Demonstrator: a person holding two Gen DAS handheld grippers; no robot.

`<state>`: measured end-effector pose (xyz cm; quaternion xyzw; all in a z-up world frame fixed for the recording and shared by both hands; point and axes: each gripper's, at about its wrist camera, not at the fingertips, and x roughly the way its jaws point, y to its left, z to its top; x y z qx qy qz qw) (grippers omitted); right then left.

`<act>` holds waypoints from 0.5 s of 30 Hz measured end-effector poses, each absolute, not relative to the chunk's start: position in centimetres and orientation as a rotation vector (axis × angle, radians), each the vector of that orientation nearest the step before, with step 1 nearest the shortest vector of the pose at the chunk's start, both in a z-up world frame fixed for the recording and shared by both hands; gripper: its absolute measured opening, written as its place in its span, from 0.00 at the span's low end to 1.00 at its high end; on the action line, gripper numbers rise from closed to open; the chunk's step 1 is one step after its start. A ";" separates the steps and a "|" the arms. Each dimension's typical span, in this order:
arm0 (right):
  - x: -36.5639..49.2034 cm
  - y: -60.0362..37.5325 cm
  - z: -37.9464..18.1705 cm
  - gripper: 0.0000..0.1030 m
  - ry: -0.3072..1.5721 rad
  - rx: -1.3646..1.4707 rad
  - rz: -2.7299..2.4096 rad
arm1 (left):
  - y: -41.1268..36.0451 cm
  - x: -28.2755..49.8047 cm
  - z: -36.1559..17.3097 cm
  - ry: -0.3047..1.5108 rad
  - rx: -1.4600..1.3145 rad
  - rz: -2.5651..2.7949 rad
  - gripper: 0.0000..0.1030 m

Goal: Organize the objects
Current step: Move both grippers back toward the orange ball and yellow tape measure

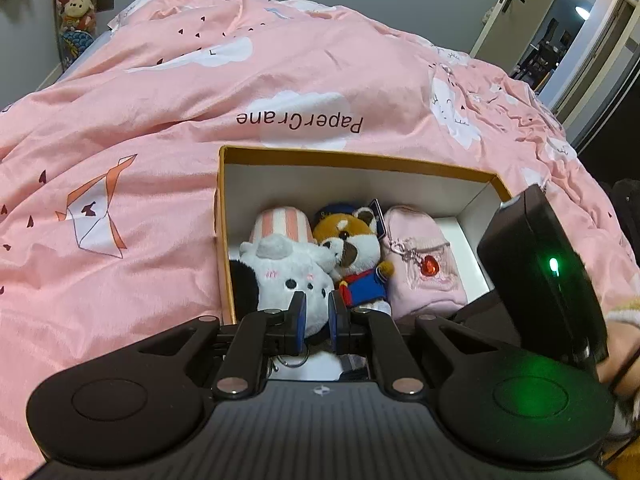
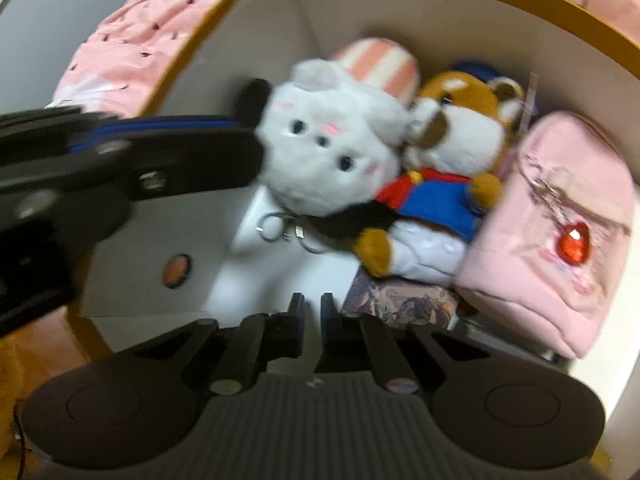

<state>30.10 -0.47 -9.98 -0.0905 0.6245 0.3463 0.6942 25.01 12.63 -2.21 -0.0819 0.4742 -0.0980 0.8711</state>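
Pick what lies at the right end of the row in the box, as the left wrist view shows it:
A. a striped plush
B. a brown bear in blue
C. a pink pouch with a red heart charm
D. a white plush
C: the pink pouch with its red heart charm lies to the right of the bear, nearest the box wall on that side; the white plush lies at the left.

Both claws are built of black plastic, the left claw [image 1: 318, 312] and right claw [image 2: 312, 312] alike, with blue-lined fingers [image 1: 301, 322], silver pivot screws and ribbed housings.
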 end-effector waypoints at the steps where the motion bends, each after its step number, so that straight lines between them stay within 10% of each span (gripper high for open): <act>1: 30.2 -0.7 -10.0 0.00 1.396 -0.192 0.772 | 12.6 24.8 -2.2 0.994 -0.172 -0.205 0.11; 15: 23.4 -8.2 -2.0 0.20 0.997 -0.039 0.815 | 9.7 16.5 3.2 0.888 -0.054 -0.211 0.12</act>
